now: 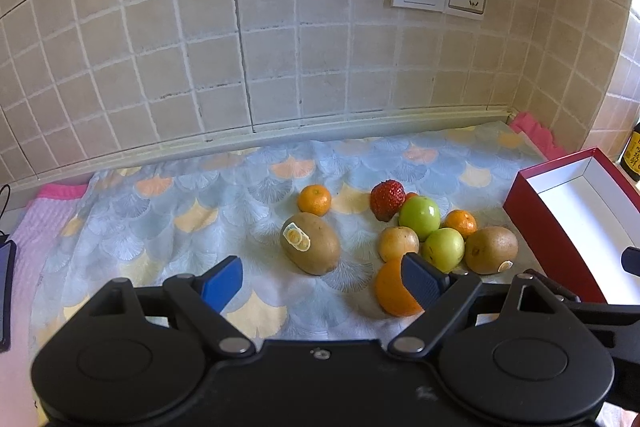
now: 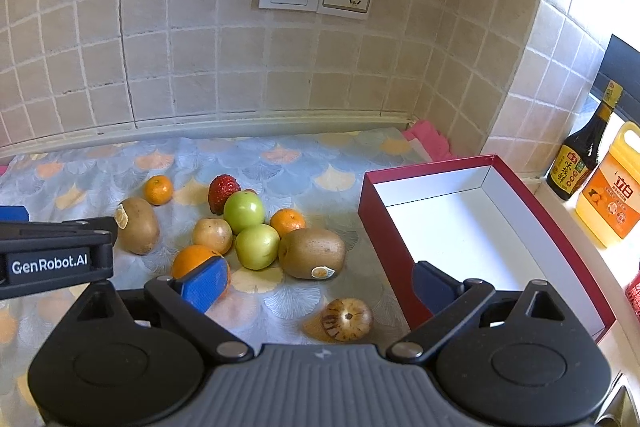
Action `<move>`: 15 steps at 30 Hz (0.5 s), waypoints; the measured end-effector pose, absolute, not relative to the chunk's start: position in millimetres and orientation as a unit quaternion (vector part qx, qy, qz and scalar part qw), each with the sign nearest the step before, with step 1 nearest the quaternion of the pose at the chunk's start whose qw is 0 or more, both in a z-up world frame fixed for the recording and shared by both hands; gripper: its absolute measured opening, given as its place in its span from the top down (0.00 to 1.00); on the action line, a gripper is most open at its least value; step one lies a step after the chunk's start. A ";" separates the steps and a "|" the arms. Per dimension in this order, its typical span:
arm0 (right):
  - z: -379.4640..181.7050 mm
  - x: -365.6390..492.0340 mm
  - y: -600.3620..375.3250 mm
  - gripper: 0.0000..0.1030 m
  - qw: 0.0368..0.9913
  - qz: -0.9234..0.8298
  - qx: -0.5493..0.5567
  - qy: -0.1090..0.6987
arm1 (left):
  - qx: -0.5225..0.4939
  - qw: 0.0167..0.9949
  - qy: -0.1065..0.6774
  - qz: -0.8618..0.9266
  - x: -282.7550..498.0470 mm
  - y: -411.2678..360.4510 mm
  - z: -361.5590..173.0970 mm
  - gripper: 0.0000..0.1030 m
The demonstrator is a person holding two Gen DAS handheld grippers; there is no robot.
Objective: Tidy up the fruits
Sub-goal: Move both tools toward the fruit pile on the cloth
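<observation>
Both views share fruit (image 1: pixel 419 218), probably near.

Bright daylight from the right, soft shadows, fisheye-bent edges, dark corners

Two kiwis (image 2: pixel 137 225) (image 2: pixel 312 253), two green apples (image 2: pixel 244 212) (image 2: pixel 257 246), two tangerines (image 2: pixel 158 189) (image 2: pixel 288 222), a strawberry (image 2: pixel 222 192), an orange (image 2: pixel 196 261) and a yellowish fruit (image 2: pixel 212 235) lie loosely clustered on the patterned cloth (image 2: pixel 280 155). A brown fruit (image 2: pixel 347 319) lies apart, near the empty red box (image 2: pixel 472 227) with its white inside.

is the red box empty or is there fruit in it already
Empty as far as shown: the red box shows only bare white floor, its near corner hidden by the right tongs; every fruit lies on the cloth.
</observation>
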State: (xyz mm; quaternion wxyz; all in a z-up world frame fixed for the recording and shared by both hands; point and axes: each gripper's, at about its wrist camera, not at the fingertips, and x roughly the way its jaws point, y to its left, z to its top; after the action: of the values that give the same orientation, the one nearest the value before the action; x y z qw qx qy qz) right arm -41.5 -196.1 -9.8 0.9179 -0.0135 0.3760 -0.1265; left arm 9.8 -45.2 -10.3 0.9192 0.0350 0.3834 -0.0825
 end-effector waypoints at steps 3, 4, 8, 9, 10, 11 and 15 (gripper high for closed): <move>-10.2 -41.3 -196.2 0.03 0.918 -0.126 -0.013 0.376 | 0.035 0.919 0.384 -0.081 9.3 -45.8 -10.9 0.01; -10.3 -41.2 -195.9 0.03 0.918 -0.126 -0.013 0.376 | 0.035 0.919 0.384 -0.081 8.5 -47.0 -10.7 0.01; -10.3 -41.0 -195.2 0.03 0.918 -0.126 -0.013 0.376 | 0.035 0.919 0.383 -0.082 8.5 -46.0 -10.8 0.01; -10.5 -41.1 -195.0 0.03 0.918 -0.126 -0.013 0.376 | 0.035 0.919 0.383 -0.082 8.6 -46.0 -10.8 0.01; -10.5 -40.7 -194.6 0.03 0.918 -0.125 -0.013 0.376 | 0.035 0.919 0.383 -0.082 8.3 -46.7 -10.4 0.01; -10.7 -40.6 -193.9 0.03 0.918 -0.125 -0.013 0.376 | 0.035 0.919 0.383 -0.082 8.4 -46.7 -10.4 0.01; -10.4 -39.8 -192.1 0.03 0.919 -0.123 -0.015 0.375 | 0.034 0.920 0.383 -0.081 9.2 -46.3 -9.5 0.01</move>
State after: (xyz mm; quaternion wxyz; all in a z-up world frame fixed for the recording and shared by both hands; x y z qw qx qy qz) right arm -39.8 -192.1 -10.4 0.9187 -0.0149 0.3747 -0.1234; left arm 9.2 -46.3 -9.5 0.9197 0.0339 0.3827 -0.0805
